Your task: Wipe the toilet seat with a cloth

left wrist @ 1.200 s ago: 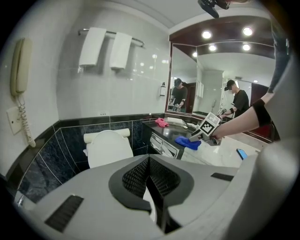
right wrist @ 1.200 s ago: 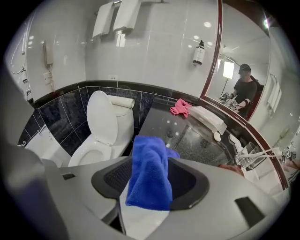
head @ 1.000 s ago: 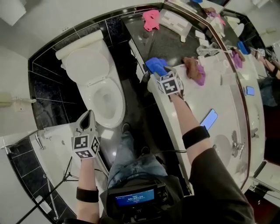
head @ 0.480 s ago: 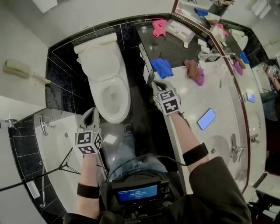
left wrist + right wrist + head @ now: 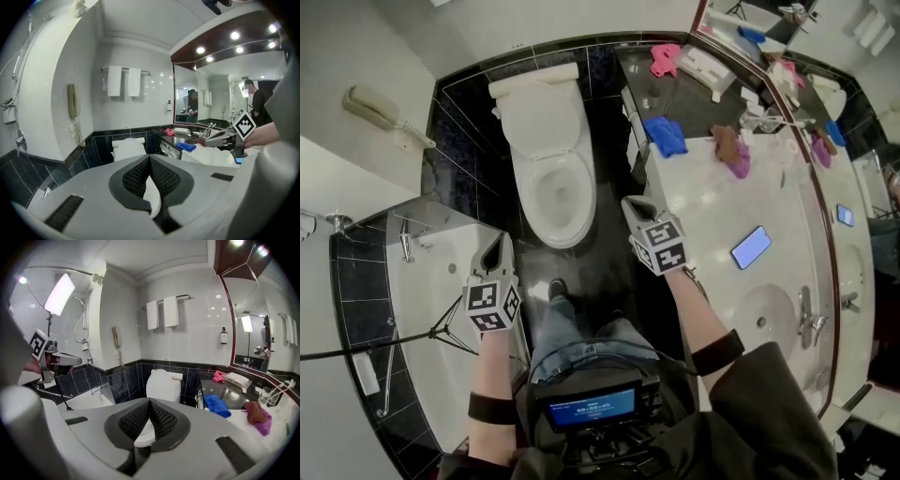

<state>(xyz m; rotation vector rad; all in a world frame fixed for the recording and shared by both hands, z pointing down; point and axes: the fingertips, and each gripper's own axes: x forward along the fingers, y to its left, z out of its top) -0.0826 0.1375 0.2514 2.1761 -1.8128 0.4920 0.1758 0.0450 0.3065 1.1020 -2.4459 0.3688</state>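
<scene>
I am holding the left gripper (image 5: 497, 242) in the lower left of the head view, beside the near corner of the bathtub (image 5: 412, 281). Its jaws are lying fully together, and in the left gripper view the mesh pads are pressing only on each other, with nothing between them. I am holding the right gripper (image 5: 630, 202) just right of centre, over the dark floor strip between the toilet and the white counter (image 5: 712, 216). Its jaws are likewise clenched and carrying nothing. The toilet seat (image 5: 534, 211) is lying down on the bowl in the upper centre of the frame, with the lid (image 5: 546, 117) standing raised behind it. Both grippers are pointing towards it and are apart from it, the left one the farther off. The blue cloth (image 5: 665, 134) is lying bunched in the upper right of centre, on the dark counter section just where it meets the white counter, well apart from both grippers and untouched. A pink cloth (image 5: 666, 58) is lying higher up on the same dark section. A brown and magenta cloth (image 5: 731, 150) is lying on the white counter just right of the blue one. A phone (image 5: 751, 247) is lying on the white counter to the right of the right gripper. A wall telephone (image 5: 380, 108) is hanging at the upper left. In the right gripper view, two white towels (image 5: 162, 312) are hanging on a rail above the toilet.
</scene>
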